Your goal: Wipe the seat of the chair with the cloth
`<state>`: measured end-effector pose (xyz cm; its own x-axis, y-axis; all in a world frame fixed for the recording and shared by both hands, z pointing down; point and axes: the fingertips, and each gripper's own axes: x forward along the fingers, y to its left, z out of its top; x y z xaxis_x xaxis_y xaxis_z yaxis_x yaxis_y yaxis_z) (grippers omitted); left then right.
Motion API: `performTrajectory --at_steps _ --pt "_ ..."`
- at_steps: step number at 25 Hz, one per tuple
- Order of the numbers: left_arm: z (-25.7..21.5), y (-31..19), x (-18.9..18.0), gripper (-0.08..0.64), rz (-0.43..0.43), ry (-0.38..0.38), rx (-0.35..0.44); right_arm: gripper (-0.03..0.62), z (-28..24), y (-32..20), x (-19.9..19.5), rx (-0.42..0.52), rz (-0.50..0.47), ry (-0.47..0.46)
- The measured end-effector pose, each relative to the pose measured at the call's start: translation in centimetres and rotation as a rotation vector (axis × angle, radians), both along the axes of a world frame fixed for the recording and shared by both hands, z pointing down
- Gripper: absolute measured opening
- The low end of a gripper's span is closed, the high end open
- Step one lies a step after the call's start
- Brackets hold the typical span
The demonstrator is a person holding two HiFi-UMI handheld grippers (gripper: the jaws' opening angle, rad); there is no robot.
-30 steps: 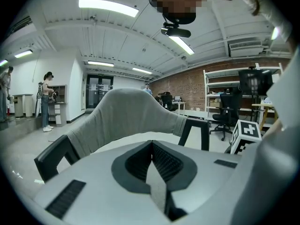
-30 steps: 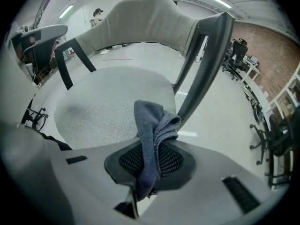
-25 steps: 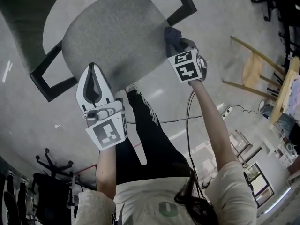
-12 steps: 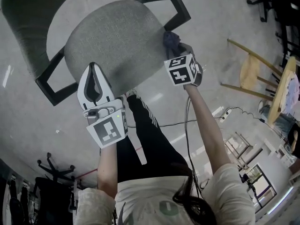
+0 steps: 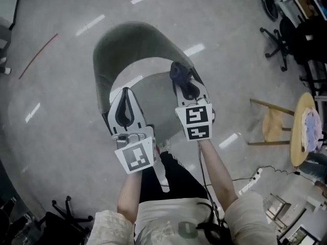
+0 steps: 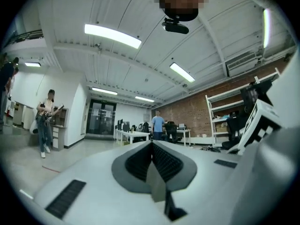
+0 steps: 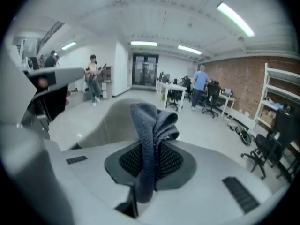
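Note:
The grey upholstered chair (image 5: 134, 41) stands below me, its seat (image 5: 156, 93) partly hidden behind both grippers. My right gripper (image 5: 181, 75) is held level above the seat's right side, shut on the dark blue cloth (image 5: 179, 70). In the right gripper view the cloth (image 7: 151, 121) sticks up in folds from between the jaws, with the chair's backrest (image 7: 105, 121) beyond it. My left gripper (image 5: 124, 95) hovers over the seat's left side, jaws closed together with nothing between them (image 6: 151, 146).
A wooden stool (image 5: 276, 127) and a round wooden table (image 5: 300, 131) stand to the right, with black office chairs (image 5: 286, 32) farther back. A cable (image 5: 255, 175) runs over the floor beside my legs. Several people stand far off in the room.
Both grippers have risen off the seat and now point level across the room. The right one left the seat's right edge, still holding the cloth. The head view has swung forward.

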<state>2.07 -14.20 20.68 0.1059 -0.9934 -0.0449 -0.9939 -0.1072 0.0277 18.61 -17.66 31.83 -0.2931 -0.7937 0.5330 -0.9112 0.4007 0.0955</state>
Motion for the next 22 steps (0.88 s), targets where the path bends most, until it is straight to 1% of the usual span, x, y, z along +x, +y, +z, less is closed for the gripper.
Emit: performTrajectory --at_steps 3,5,7,9,11,13,16,19,22 --pt "-7.5 2.3 -2.7 0.015 0.007 -0.007 0.027 0.055 -12.6 1.8 -4.1 0.190 -0.048 -0.070" --pt "-11.6 3.4 -4.9 0.015 0.003 -0.020 0.057 0.055 -19.7 2.9 -6.3 0.318 -0.056 -0.106" --pt "-15.3 4.4 -7.1 0.015 -0.011 -0.008 0.088 0.055 -25.0 4.3 -7.9 0.414 -0.047 -0.149" --pt "-18.4 5.6 -8.9 0.015 -0.019 0.016 0.114 0.055 -28.6 6.3 -9.6 0.477 -0.047 -0.209" --pt "-20.9 7.0 -10.3 0.015 -0.014 0.028 0.141 0.055 -30.7 8.5 -11.3 0.503 -0.060 -0.251" --pt "-22.5 8.2 -11.2 0.015 0.005 0.024 0.162 0.055 -31.4 10.5 -12.9 0.516 -0.079 -0.255" --pt "-23.0 9.5 -11.8 0.015 0.029 0.004 0.167 0.055 -31.2 12.5 -14.8 0.519 -0.108 -0.227" --pt "-23.5 10.0 -11.9 0.015 0.043 -0.005 0.178 0.055 -31.9 12.9 -15.8 0.513 -0.114 -0.253" --pt "-23.6 10.4 -12.2 0.015 0.048 -0.010 0.155 0.055 -32.8 13.0 -16.9 0.527 -0.117 -0.264"
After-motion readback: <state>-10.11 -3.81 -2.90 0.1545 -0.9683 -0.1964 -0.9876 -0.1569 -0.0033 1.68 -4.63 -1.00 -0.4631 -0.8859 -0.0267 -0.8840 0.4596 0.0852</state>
